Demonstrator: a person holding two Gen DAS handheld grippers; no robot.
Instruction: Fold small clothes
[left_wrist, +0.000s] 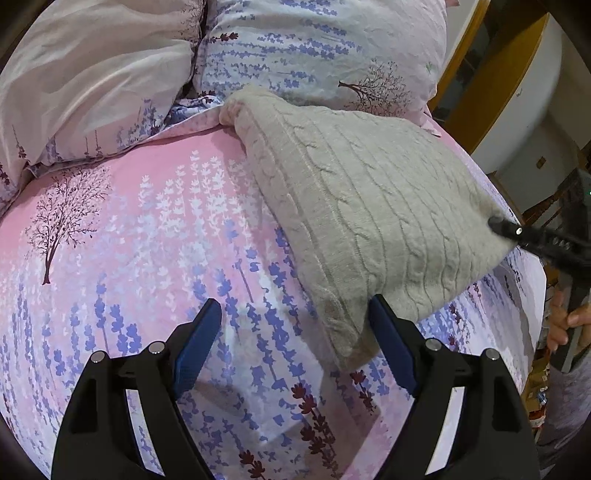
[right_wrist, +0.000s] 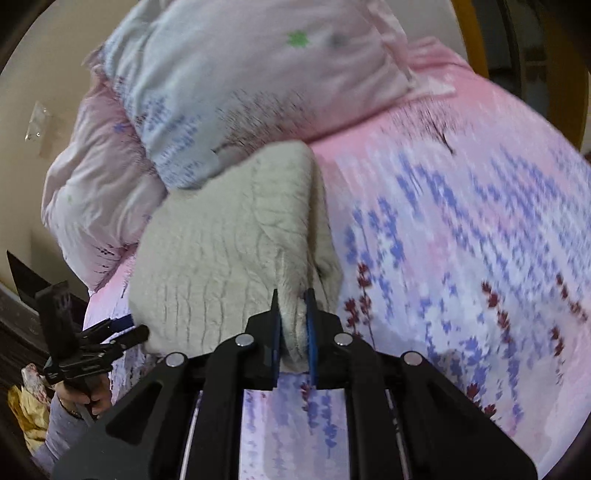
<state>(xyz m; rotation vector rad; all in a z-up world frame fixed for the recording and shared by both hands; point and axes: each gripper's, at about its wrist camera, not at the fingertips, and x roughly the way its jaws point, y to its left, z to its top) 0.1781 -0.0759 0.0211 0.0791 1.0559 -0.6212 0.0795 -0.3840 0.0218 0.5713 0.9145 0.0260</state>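
Observation:
A beige cable-knit garment (left_wrist: 362, 206) lies on the pink floral bed sheet (left_wrist: 147, 236), folded into a rough rectangle. My left gripper (left_wrist: 295, 328) is open, its blue pads on either side of the garment's near corner, just above the sheet. My right gripper (right_wrist: 293, 317) is shut on the garment's edge (right_wrist: 291, 332), which bunches between its blue pads. The right gripper also shows in the left wrist view (left_wrist: 502, 225) at the garment's right corner. The left gripper shows in the right wrist view (right_wrist: 122, 332) at the garment's left corner. The right wrist view is motion-blurred.
Two floral pillows (left_wrist: 314, 48) and a pale pink one (left_wrist: 85, 77) lie at the head of the bed, touching the garment's far edge. The bed's right edge (left_wrist: 532, 295) drops off near a wooden frame (left_wrist: 491, 85). A wall (right_wrist: 44, 74) stands behind the pillows.

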